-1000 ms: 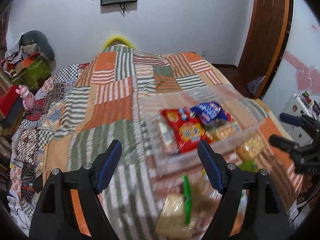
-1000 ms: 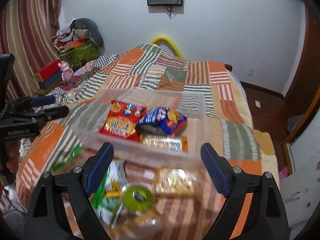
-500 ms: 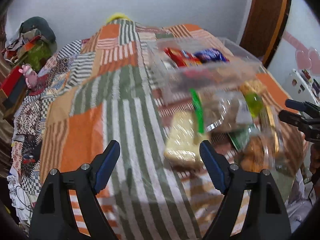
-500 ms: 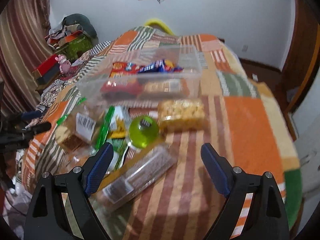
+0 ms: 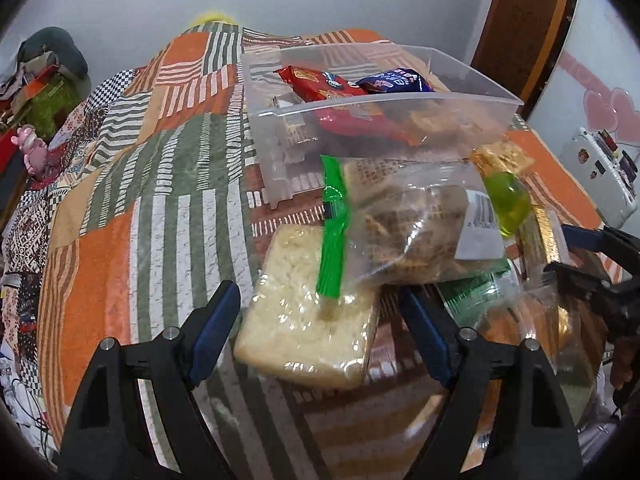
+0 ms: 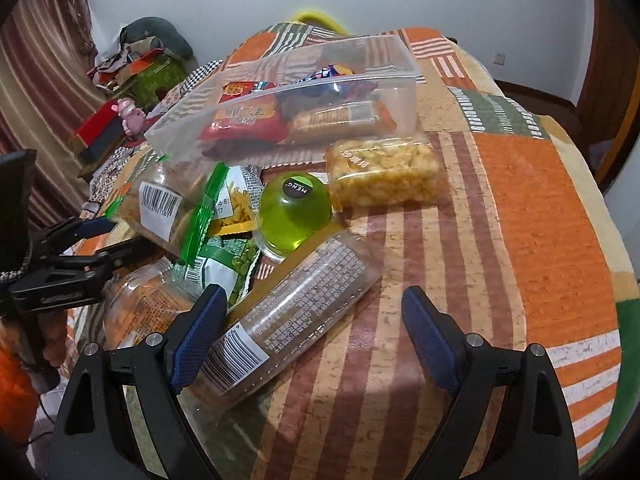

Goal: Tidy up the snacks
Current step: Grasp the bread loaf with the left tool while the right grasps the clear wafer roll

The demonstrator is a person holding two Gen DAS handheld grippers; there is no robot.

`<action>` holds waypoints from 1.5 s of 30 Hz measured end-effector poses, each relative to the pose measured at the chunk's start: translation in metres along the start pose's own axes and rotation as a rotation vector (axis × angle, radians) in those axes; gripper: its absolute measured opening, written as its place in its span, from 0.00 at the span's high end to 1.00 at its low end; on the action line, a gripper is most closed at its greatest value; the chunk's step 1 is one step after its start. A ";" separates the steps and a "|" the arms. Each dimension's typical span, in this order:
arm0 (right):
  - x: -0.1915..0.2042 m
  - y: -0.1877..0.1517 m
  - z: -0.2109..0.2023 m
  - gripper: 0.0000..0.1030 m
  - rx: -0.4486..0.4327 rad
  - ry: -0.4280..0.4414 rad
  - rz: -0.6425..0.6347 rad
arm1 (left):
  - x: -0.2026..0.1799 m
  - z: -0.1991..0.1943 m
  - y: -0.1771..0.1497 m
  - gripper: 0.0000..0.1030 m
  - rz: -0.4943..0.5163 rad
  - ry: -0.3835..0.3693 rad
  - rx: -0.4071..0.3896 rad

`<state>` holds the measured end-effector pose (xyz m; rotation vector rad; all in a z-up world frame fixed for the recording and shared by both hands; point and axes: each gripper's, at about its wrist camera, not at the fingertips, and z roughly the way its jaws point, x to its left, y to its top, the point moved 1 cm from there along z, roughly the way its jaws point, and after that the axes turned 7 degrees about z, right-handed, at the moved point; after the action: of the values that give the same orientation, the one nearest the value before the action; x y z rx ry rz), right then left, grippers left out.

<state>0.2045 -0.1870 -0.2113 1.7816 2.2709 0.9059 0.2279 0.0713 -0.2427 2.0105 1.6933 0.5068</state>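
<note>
Orange, green and white patchwork covers the bed point(image 6: 532, 208), the largest thing here and a soft, uneven base for everything on it. Next in size, the clear plastic bin point(image 5: 400, 100) sits further back holding a red packet point(image 5: 316, 80) and a blue one, with loose snacks heaped just in front of it. The left tool point(image 5: 320, 320) has its jaws apart on either side of a pale cake pack point(image 5: 304, 336), gripping nothing; a zip bag point(image 5: 408, 232) with a green seal overlaps that pack's far edge. The right tool point(image 6: 312, 332) is likewise spread wide and empty, over a long clear sleeve of biscuits point(image 6: 296, 320). Smaller still, a green jelly cup point(image 6: 296, 212) rests between that sleeve and a yellow snack box point(image 6: 384, 176). Lifting the cake pack could drag the overlapping bag and tumble the pile; a hard squeeze might crush it. The lower packets are half buried, and their labels are too blurred to read.
</note>
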 end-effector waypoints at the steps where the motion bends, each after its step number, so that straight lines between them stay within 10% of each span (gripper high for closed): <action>1: 0.002 -0.001 0.000 0.15 0.001 -0.002 -0.009 | 0.002 0.001 -0.001 0.26 -0.012 -0.007 -0.001; 8: 0.008 -0.004 -0.004 0.31 0.027 0.041 -0.082 | 0.018 -0.003 -0.011 0.45 -0.077 -0.017 0.007; 28: -0.005 -0.006 -0.010 0.39 0.041 0.053 -0.017 | 0.051 -0.035 -0.078 0.46 -0.208 0.124 0.052; 45: -0.013 -0.010 -0.029 0.67 -0.008 -0.058 -0.094 | 0.060 -0.037 -0.082 0.46 -0.241 0.158 0.025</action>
<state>0.1868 -0.2111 -0.1960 1.6596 2.2904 0.8343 0.1511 0.1460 -0.2593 1.7898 2.0141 0.5738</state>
